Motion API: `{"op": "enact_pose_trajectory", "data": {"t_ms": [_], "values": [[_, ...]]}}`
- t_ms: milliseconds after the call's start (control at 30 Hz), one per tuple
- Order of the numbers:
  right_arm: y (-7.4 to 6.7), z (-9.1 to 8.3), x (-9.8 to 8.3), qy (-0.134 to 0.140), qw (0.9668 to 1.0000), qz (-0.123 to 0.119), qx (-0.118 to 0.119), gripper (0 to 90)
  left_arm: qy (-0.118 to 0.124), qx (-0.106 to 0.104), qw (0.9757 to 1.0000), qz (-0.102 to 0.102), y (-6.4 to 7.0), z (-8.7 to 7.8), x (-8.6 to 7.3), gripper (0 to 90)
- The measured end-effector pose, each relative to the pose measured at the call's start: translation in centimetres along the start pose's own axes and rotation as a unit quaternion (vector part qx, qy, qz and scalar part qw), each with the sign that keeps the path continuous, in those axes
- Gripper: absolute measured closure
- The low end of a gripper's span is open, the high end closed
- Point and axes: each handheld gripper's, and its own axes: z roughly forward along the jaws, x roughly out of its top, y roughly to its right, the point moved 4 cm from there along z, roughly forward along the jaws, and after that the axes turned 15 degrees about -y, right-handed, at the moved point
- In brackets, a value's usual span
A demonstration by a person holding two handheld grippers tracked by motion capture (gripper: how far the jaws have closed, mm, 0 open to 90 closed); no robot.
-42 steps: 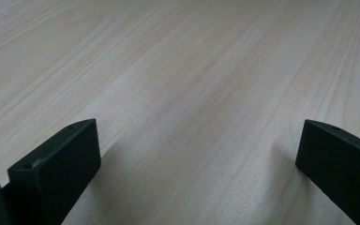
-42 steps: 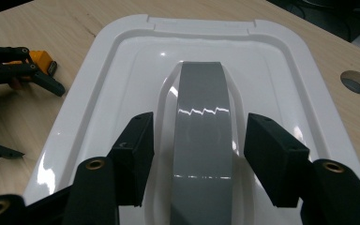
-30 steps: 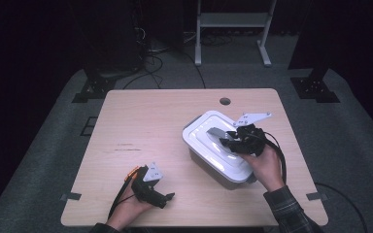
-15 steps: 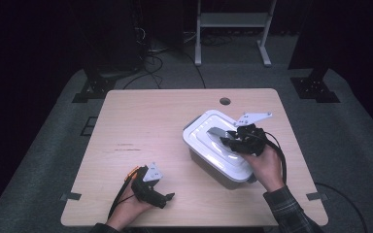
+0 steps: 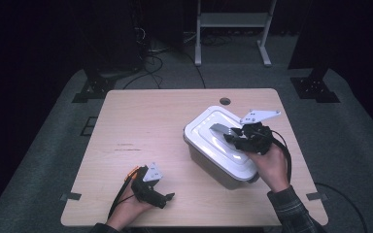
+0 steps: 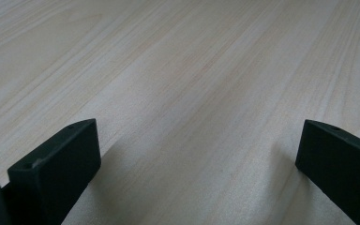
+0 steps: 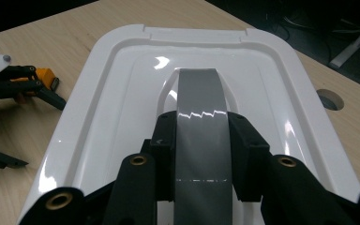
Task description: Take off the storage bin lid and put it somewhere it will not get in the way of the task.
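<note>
My right claw point(image 7: 200, 154) is clamped on the grey handle point(image 7: 199, 101) of the white lidded bin point(image 5: 213, 145), right of centre on the tabletop point(image 5: 145, 126). Left claw point(image 5: 162, 198) rests open, near-left. Risk: glossy handle slips, or the whole bin tips.

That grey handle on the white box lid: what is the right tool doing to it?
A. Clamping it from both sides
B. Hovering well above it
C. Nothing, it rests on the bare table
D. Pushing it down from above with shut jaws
A: in the right gripper view the right tool has a black jaw pressed on each side of the grey handle of the white lid.
</note>
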Motion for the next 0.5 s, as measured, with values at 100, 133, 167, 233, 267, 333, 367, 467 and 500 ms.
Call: {"op": "enact_pose_trajectory", "data": {"t_ms": [100, 133, 167, 233, 267, 333, 367, 467, 500], "values": [[0.2, -0.5, -0.1, 0.004, 1.0000, 0.003, -0.001, 66.0, 0.000, 0.000, 1.0000, 0.000, 0.0, 0.0, 0.0, 0.0], [0.2, -0.6, -0.1, 0.005, 1.0000, 0.003, -0.002, 66.0, 0.000, 0.000, 1.0000, 0.000, 0.0, 0.0, 0.0, 0.0], [0.3, -0.7, -0.1, 0.006, 1.0000, 0.004, -0.003, 66.0, 0.000, 0.000, 1.0000, 0.000, 0.0, 0.0, 0.0, 0.0], [0.5, -1.0, -0.2, 0.006, 0.9999, 0.006, -0.006, 66.0, 0.000, 0.000, 1.0000, 0.000, 0.0, 0.0, 0.0, 0.0], [0.6, -1.1, -0.2, 0.007, 0.9999, 0.007, -0.007, 66.0, 0.000, 0.000, 1.0000, 0.000, 0.0, 0.0, 0.0, 0.0], [0.9, -1.4, -0.3, 0.009, 0.9999, 0.009, -0.011, 66.0, 0.000, 0.000, 1.0000, 0.000, 0.0, 0.0, 0.0, 0.0], [1.0, -1.6, -0.4, 0.010, 0.9998, 0.012, -0.011, 66.0, 0.000, 0.000, 1.0000, 0.000, 0.0, 0.0, 0.0, 0.0], [1.4, -2.0, -0.6, 0.012, 0.9997, 0.017, -0.014, 66.0, 0.000, 0.000, 1.0000, 0.000, 0.0, 0.0, 0.0, 0.0], [1.5, -2.1, -0.7, 0.012, 0.9997, 0.018, -0.015, 66.0, 0.000, 0.000, 1.0000, 0.000, 0.0, 0.0, 0.0, 0.0]]}}
